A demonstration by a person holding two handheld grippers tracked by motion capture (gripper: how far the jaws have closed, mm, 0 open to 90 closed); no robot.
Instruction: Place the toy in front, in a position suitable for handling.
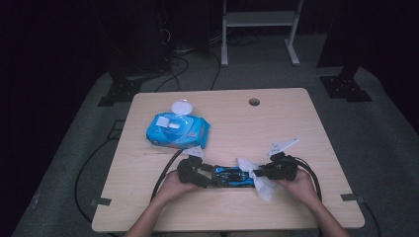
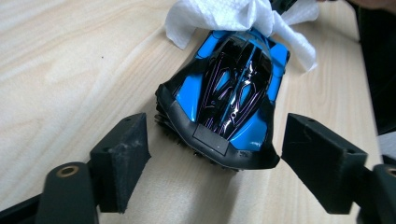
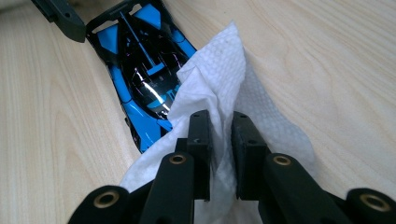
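A blue and black toy car (image 1: 232,176) lies near the table's front edge, between my two grippers. My left gripper (image 2: 215,126) has its jaws against both sides of the car (image 2: 233,88) at its near end and holds it. In the high view the left gripper (image 1: 205,177) sits at the car's left end. My right gripper (image 3: 220,114) is shut on a white wet wipe (image 3: 210,88), which drapes over one end of the car (image 3: 140,70). Seen from above, the right gripper (image 1: 262,173) holds the wipe (image 1: 262,186) at the car's right end.
A blue pack of wipes (image 1: 178,131) with its white lid flipped open lies behind the left hand. The wooden table (image 1: 296,128) has a round cable hole (image 1: 254,102) at the back. Cables trail from both grippers over the table.
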